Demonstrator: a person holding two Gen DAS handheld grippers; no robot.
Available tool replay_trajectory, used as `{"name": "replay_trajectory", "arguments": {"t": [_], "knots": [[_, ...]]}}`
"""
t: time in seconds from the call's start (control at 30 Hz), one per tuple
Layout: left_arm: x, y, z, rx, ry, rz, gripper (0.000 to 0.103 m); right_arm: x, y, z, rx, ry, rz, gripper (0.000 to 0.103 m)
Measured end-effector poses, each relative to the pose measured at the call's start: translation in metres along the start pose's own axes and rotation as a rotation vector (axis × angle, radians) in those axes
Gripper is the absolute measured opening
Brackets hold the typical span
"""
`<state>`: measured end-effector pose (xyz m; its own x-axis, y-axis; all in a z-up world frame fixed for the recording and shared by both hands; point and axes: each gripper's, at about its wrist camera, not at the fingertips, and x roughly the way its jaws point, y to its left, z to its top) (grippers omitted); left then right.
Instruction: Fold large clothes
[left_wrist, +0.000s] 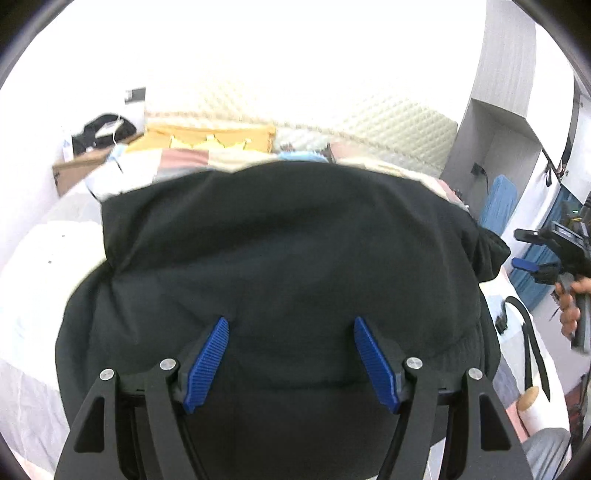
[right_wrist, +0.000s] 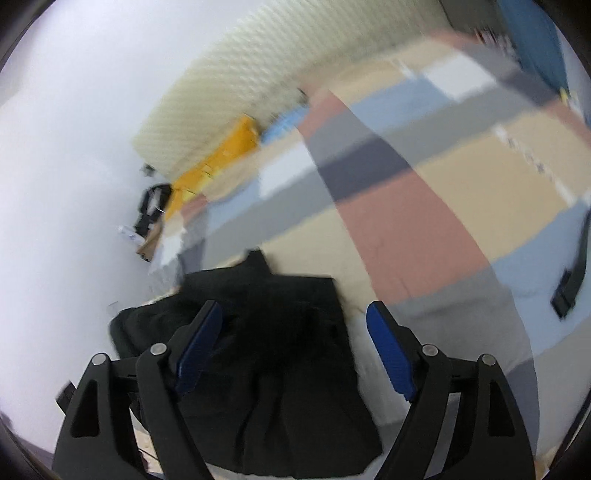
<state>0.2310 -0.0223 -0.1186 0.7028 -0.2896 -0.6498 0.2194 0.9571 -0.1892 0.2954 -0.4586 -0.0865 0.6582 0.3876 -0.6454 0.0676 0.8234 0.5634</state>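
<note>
Garment: black garment (left_wrist: 280, 266) lies spread and partly folded on the bed, over a patchwork cover (right_wrist: 424, 177) of tan, pink, grey and blue blocks.
Left gripper: left gripper (left_wrist: 291, 360) hovers over the near part of the dark cloth — jaws spread apart, blue pads clear, nothing pinched between them.
Right gripper: right gripper (right_wrist: 295, 350) sits above the garment's edge — jaws wide apart and empty; its view is blurred.
Person: a hand (left_wrist: 570, 306) grips the right tool's handle at the far right of the left view.
Background: a quilted cream headboard (left_wrist: 332, 107), a yellow item (left_wrist: 207, 138) beside it.
</note>
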Motion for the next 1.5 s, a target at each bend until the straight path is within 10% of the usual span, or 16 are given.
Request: {"name": "replay_trajectory", "arguments": {"t": [0.17, 0.47, 0.93, 1.5], "knots": [[-0.005, -0.028, 0.006, 0.050, -0.022, 0.083, 0.070, -0.020, 0.072, -0.061, -0.267, -0.195, 0.023, 0.081], [0.040, -0.041, 0.010, 0.066, 0.083, 0.127, 0.070, 0.038, 0.091, -0.133, -0.461, -0.094, -0.041, 0.073], [0.085, -0.034, 0.038, 0.078, 0.048, 0.266, 0.072, 0.120, 0.079, -0.091, -0.437, -0.066, -0.082, 0.081], [0.139, -0.011, 0.052, 0.105, 0.084, 0.207, 0.076, 0.156, 0.066, -0.085, -0.382, 0.007, -0.063, 0.096]]}}
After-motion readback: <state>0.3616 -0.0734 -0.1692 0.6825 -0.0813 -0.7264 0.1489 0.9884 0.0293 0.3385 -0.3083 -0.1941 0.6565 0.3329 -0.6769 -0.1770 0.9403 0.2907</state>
